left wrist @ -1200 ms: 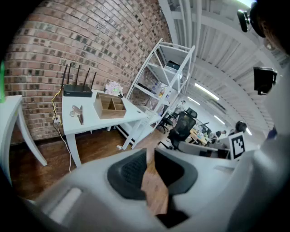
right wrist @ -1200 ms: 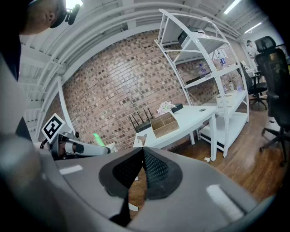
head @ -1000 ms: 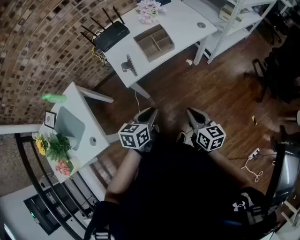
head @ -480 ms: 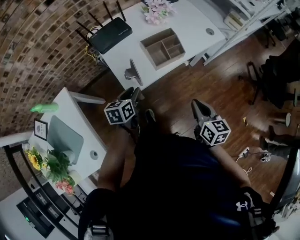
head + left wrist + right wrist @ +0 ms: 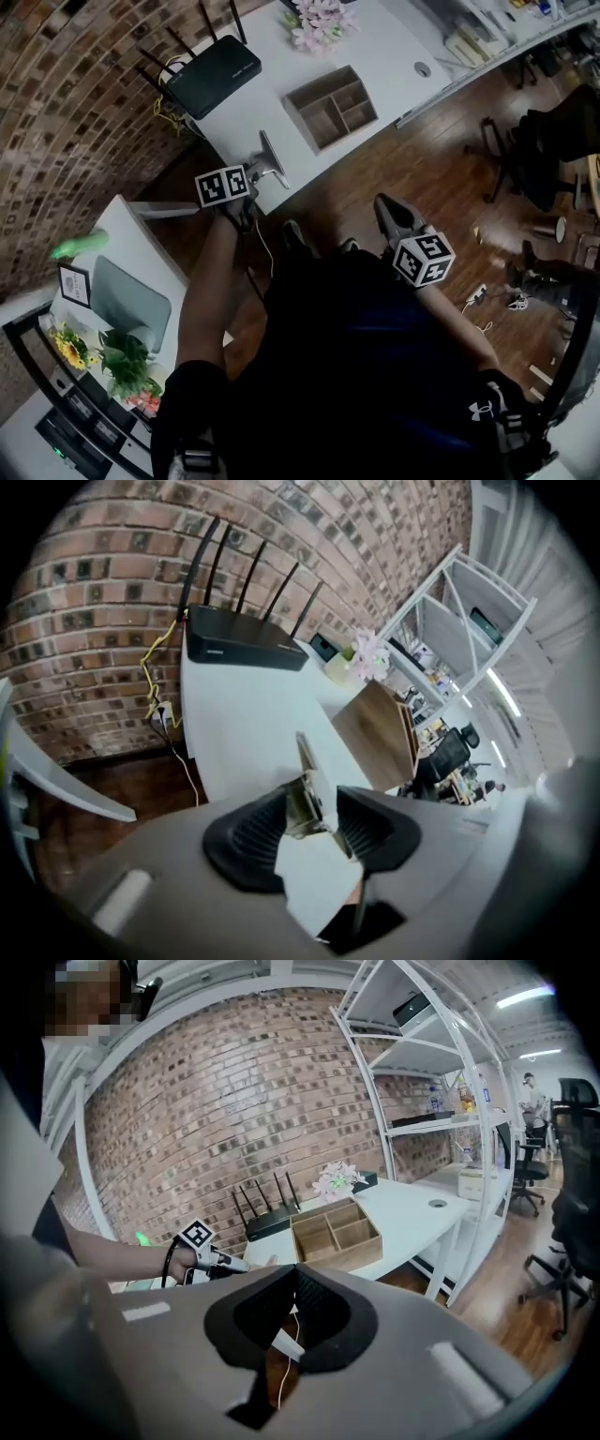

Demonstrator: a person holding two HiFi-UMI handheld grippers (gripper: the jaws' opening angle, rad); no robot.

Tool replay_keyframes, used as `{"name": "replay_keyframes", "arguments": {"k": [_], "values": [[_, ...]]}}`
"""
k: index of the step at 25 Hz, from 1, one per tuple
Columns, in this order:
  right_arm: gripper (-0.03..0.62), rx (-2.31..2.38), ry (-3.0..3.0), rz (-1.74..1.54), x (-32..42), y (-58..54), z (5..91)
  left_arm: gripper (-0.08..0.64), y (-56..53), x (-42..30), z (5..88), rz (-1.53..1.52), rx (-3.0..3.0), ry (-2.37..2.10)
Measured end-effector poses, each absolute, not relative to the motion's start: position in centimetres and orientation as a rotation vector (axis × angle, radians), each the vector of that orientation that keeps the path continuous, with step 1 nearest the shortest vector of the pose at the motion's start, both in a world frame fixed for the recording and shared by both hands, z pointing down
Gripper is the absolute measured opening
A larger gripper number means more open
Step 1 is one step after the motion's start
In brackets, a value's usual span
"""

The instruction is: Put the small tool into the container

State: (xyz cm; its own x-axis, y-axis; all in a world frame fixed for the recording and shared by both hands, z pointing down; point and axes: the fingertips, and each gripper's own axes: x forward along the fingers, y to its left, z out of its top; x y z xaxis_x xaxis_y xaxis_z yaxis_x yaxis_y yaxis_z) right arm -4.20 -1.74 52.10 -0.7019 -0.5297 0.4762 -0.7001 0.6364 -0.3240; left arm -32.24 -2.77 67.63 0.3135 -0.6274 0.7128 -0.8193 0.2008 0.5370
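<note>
Frame centre: my left gripper point(image 5: 319, 806) opening around the small metal tool point(image 5: 308, 763) at the table point(image 5: 234, 719) edge; a skewed squeeze could knock it off.

Logged router point(image 5: 214, 73) at the far left end of the table point(image 5: 394, 47), against the brick wall point(image 5: 75, 112). Noted flowers point(image 5: 319, 23) behind the mid-table container point(image 5: 333, 106). Found small tool point(image 5: 270, 161) at the near edge, left of the container, between the opening jaws of the left gripper point(image 5: 314, 822); possibly touching one pad, view too blurred to settle. Placed right gripper point(image 5: 394, 214) well apart to the right, over the floor point(image 5: 441, 178). Noted shelving point(image 5: 422, 1072) right of the table.
</note>
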Motion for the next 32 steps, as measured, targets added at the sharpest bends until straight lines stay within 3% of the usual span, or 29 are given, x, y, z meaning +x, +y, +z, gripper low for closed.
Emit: {"name": "replay_keyframes", "arguments": {"k": [3, 6, 14, 22, 32], "values": [[0.003, 0.972, -2.521, 0.747, -4.4, -3.0, 52.6, 0.156, -3.7, -32.1, 68.6, 0.277, 1.502, -1.317], [0.003, 0.976, -2.527, 0.775, -3.9, -4.4, 52.7, 0.075, -4.1, -31.4, 68.7, 0.293, 1.501, -1.264], [0.003, 0.963, -2.57, 0.788, -2.5, -6.7, 52.3, 0.026, -4.6, -30.3, 67.0, 0.185, 1.505, -1.29], [0.003, 0.969, -2.572, 0.828, -0.5, -7.4, 52.8, 0.02, -4.8, -30.7, 62.9, 0.203, 1.588, -1.43], [0.003, 0.964, -2.586, 0.856, 0.9, -7.5, 53.0, 0.018, -9.5, -30.9, 48.5, 0.023, 1.839, -1.656]]}}
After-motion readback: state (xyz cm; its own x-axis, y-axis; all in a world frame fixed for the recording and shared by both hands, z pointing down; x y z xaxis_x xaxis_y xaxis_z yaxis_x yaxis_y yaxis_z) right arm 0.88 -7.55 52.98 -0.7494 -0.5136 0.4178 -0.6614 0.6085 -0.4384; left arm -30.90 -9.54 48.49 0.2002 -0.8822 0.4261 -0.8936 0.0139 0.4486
